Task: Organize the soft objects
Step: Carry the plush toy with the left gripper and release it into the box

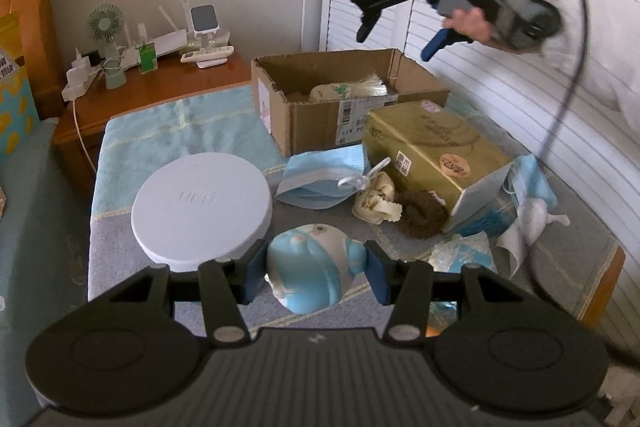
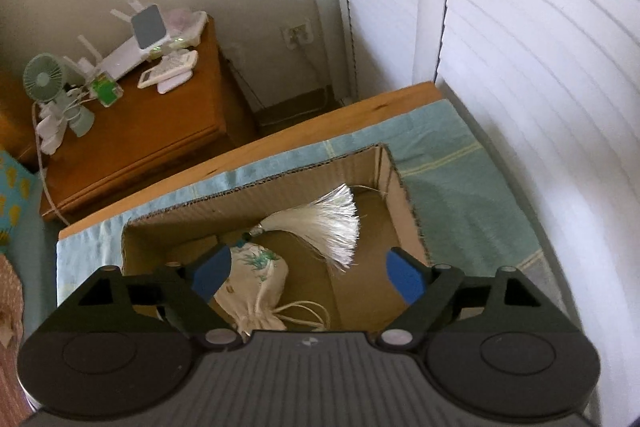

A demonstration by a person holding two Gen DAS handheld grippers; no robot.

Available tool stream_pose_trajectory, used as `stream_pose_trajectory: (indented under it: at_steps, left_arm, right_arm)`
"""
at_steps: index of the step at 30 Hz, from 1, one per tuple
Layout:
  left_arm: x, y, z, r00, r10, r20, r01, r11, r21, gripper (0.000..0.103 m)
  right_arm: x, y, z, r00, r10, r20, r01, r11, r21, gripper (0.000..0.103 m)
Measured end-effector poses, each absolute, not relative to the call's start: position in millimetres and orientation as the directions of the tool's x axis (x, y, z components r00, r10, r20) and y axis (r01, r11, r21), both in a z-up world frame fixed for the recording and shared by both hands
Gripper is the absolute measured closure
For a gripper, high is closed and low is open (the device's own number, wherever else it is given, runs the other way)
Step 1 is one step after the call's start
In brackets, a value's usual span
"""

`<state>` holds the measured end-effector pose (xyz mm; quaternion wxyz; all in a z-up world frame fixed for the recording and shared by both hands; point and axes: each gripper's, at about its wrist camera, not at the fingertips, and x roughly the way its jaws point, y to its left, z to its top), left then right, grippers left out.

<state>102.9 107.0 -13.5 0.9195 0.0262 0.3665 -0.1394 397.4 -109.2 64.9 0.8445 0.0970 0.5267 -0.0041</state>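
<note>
The cardboard box [image 1: 348,99] sits at twelve o'clock on the cloth-covered table [image 1: 168,131], open-topped, because that is where the soft things are being gathered. My right gripper [image 2: 308,273] hangs directly over it and points steeply down into it. Its jaws stand wide with nothing between them, and under them the embroidered pouch [image 2: 256,279] with its white tassel [image 2: 324,223] lies on the box floor, so that one looks delivered.

At two o'clock from my left gripper [image 1: 316,275] the gold tissue pack [image 1: 436,155] leans against the box. At ten o'clock sits the round white lid [image 1: 202,207], hard, so I'd judge it stays put. The blue face masks [image 1: 320,175], the cream cloth knot [image 1: 376,203] and the brown scrunchie [image 1: 424,213] are still waiting around one o'clock.

Smallest of all: my left gripper is part closed on the blue squishy toy [image 1: 308,271], blue pads [image 1: 378,277] pressing on either side, holding it just above the cloth. I reckon it goes to the box next.
</note>
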Motion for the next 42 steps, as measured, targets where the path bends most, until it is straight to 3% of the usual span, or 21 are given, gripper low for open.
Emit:
stream_pose_trajectory:
  at_steps: [11,25,34,39,42]
  left_arm:
    - [109.4,83.8,9.7,0.704,-0.217,-0.676,0.288,0.958,-0.007,0.052]
    - [191.8,39.9,56.9,0.756,-0.201,-0.624,0.302,0.952,0.059,0.052]
    - [277.3,26.2,36.0,0.731,-0.144,-0.667,0.250,0.966,0.066,0.052]
    - [292.0,29.7,26.9,0.725,-0.121,-0.678,0.219,0.974,0.060,0.027]
    - [286.4,32.6,28.8,0.731,-0.118,-0.672,0.212,0.976,0.059,0.026]
  right_arm:
    - [330.5,-140.3,105.8,0.571,0.153,-0.806,-0.064,0.988,0.142,0.000]
    - [231.0,-185.5,92.8,0.702,0.235,-0.673,-0.148,0.972,0.185,0.000]
    - [206.0,-201.7,77.7,0.729,0.237,-0.643,-0.170,0.971,0.166,0.000]
    - [197.2,-204.2,71.1,0.739,0.229,-0.633,-0.194,0.973,0.125,0.000]
    - [196.2,-205.0,70.5,0.743,0.232,-0.628,-0.201,0.972,0.121,0.000]
